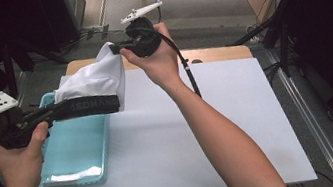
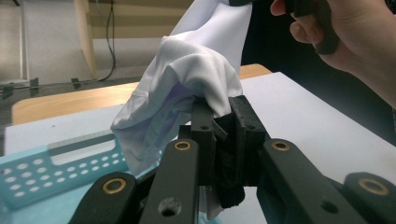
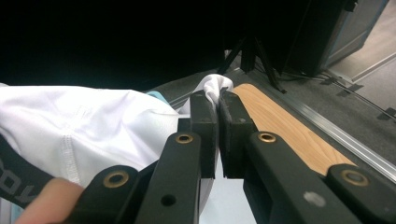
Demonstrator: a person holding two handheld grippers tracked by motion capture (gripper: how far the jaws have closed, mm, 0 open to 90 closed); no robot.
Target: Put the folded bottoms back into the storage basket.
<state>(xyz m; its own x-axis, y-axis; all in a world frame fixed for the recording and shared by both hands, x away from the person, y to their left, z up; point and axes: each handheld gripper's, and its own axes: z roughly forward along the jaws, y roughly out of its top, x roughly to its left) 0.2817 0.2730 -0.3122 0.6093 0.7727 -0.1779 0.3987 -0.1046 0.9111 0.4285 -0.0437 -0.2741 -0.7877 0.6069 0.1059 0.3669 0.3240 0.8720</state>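
A white garment (image 1: 94,79) with a black lettered waistband (image 1: 90,106) hangs in the air between both grippers, above a light blue perforated basket (image 1: 75,153). My left gripper (image 1: 58,109) is shut on the waistband end and some white cloth; the left gripper view shows the fabric (image 2: 187,88) pinched between its jaws (image 2: 219,119). Higher and farther back, my right gripper (image 1: 112,47) is shut on the garment's upper corner. In the right gripper view a small tuft of cloth (image 3: 217,84) pokes out above its closed jaws (image 3: 218,100), and the waistband (image 3: 14,175) runs at the lower left.
The basket rim (image 2: 28,172) lies at the table's left side. A white sheet (image 1: 240,122) covers the wooden table (image 1: 219,54), with open room at centre and right. Black stands and cables (image 1: 266,32) surround the table on the grey floor.
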